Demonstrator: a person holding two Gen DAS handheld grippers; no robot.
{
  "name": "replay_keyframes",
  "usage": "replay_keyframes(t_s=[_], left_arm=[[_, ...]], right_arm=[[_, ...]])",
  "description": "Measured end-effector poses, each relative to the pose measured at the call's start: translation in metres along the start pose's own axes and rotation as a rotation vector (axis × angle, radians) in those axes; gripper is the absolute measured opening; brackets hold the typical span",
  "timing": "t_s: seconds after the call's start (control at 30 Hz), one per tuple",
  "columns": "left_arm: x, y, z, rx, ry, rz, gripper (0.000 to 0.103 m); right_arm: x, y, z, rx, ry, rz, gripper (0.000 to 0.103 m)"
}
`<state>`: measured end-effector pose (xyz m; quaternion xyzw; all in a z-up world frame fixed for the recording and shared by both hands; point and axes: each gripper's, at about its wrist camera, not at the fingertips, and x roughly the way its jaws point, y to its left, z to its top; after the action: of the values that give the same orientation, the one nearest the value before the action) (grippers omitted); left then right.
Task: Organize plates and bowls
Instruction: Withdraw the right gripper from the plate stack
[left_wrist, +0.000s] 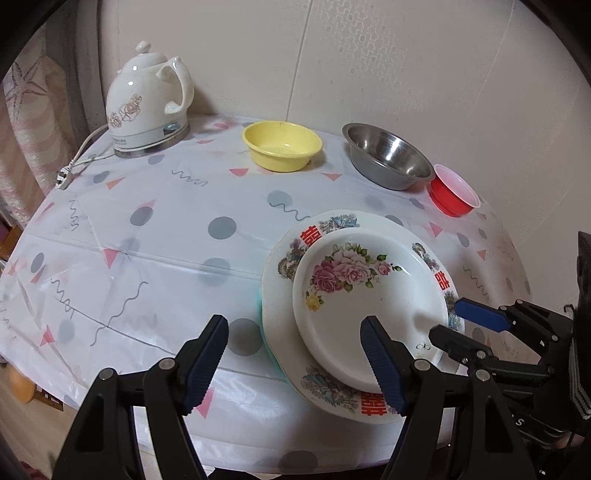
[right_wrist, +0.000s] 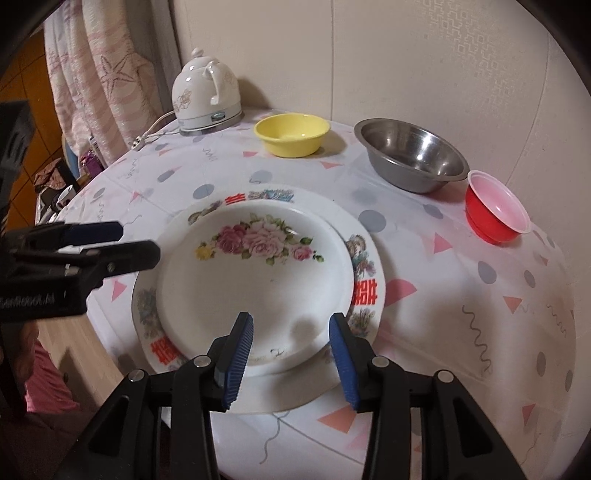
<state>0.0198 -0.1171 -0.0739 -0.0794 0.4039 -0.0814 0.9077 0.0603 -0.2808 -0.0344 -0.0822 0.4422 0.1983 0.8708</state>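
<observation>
Rose-print plate (right_wrist: 255, 280) is sitting stacked on the larger plate with red characters (right_wrist: 364, 291), both at the near edge of the desk (right_wrist: 461, 332); a teal edge (left_wrist: 259, 306) is peeking out under the stack on its left side in the left wrist view.

Right hand-held gripper (right_wrist: 291, 354) is hovering over the near rim of the rose-print plate, blue pads apart with a gap between them, not pressing on anything visible. Left hand-held gripper (left_wrist: 295, 354) is standing wide apart, one finger over the near rim of the rose-print plate, the other over bare tablecloth to the plate's left, nothing clamped.

Beyond the rose-print plate, along the wall: yellow plastic bowl (right_wrist: 291, 134) behind it, stainless steel bowl (right_wrist: 410, 153) behind and right, red plastic bowl (right_wrist: 495, 212) right of the steel one and just beside it. White ceramic electric kettle (right_wrist: 205, 98) is standing at the far left corner, left of the yellow bowl, cord (right_wrist: 155, 127) trailing off the desk edge. Desk is covered in a white cloth with grey dots and pink triangles. Pink starfish-print curtain (right_wrist: 107, 74) is hanging left of the kettle.
</observation>
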Motion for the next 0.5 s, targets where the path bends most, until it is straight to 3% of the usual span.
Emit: replay_keyframes(t_s=[0.2,0.5], left_arm=[[-0.001,0.004,-0.008,-0.019,0.002,-0.006,0.076],[-0.009,0.044,-0.031,-0.138,0.016,0.026,0.077]], right_arm=[[-0.007,0.0,-0.008,0.023,-0.037,0.004,0.044],[-0.016,-0.04,-0.026,0.194,-0.039,-0.038,0.045]])
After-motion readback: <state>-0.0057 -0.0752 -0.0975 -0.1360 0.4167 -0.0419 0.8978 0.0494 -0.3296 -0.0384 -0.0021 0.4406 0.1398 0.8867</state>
